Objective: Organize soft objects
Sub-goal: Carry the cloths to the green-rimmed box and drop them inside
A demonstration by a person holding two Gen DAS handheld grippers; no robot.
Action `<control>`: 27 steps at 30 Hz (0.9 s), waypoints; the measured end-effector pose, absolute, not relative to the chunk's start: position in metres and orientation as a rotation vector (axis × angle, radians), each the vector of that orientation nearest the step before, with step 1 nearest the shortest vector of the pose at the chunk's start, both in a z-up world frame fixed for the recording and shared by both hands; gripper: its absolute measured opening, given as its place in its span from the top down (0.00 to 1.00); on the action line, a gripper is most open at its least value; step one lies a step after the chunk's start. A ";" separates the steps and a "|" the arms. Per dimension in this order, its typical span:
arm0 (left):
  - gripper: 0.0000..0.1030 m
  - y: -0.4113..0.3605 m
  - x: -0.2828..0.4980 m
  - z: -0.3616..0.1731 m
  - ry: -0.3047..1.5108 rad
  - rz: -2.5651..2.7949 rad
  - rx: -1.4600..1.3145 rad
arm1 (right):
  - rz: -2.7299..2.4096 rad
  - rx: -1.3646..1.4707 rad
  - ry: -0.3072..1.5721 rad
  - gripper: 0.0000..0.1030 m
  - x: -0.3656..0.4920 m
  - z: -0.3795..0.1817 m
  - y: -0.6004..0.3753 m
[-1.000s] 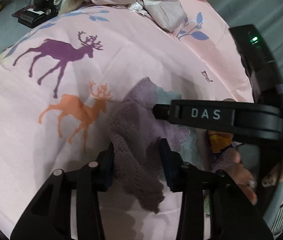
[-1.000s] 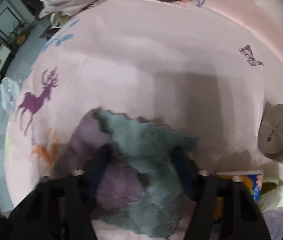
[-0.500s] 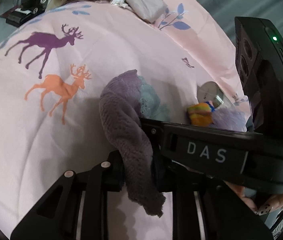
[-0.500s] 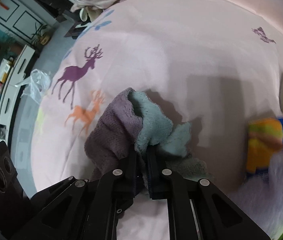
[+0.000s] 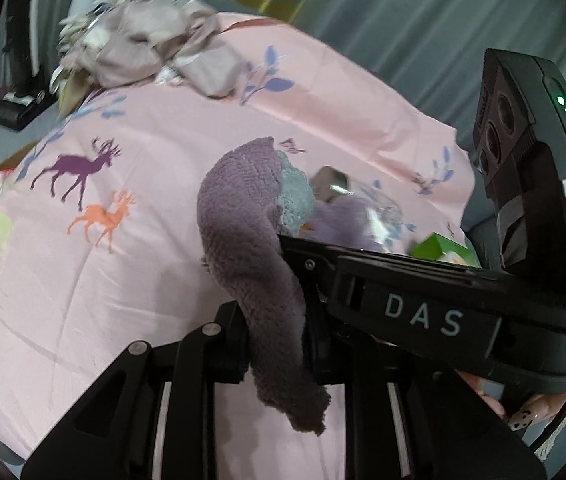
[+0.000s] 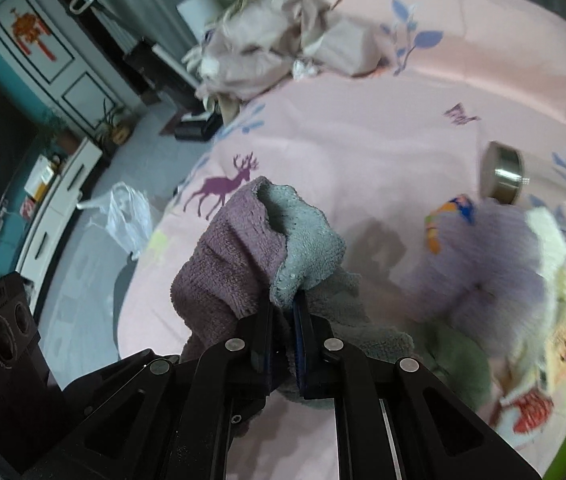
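Observation:
A purple towel [image 5: 243, 224] hangs folded over my left gripper [image 5: 277, 336], which is shut on it above the pink deer-print bed cover [image 5: 123, 300]. Against its right side sits a teal cloth [image 5: 295, 196]. In the right wrist view my right gripper [image 6: 283, 312] is shut on that teal cloth [image 6: 307, 248]. The purple towel [image 6: 227, 272] bulges against its left finger. Both cloths are raised off the bed and bunched together between the two grippers. The right gripper's black housing [image 5: 423, 316] crosses the left wrist view, with a person's hand under it.
A round metal tin [image 6: 503, 176] lies on the bed cover at the right, beside lilac plush toys [image 6: 483, 260] and a green box [image 5: 439, 246]. Crumpled beige bedding [image 5: 143, 40] is heaped at the far end. A plastic bag [image 6: 127, 216] lies on the floor left of the bed.
Both grippers closed on the cloths, which lay flat on the bed, and lifted them up together. The bed cover now sits farther below both cameras.

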State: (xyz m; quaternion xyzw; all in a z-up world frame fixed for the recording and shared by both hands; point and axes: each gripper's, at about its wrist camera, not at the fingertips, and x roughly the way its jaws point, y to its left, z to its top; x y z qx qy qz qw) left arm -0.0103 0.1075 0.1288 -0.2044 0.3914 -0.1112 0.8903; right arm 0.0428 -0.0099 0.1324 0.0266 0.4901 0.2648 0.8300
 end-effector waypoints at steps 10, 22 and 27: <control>0.83 0.048 -0.030 0.154 0.784 -0.350 -0.306 | 0.466 0.140 0.928 0.90 0.008 0.151 -0.071; 0.83 -0.020 -0.030 0.172 0.759 -0.493 -0.204 | 0.350 0.226 0.832 0.90 -0.018 0.170 -0.149; 0.83 -0.048 -0.026 0.175 0.751 -0.543 -0.159 | 0.308 0.264 0.801 0.90 -0.024 0.172 -0.179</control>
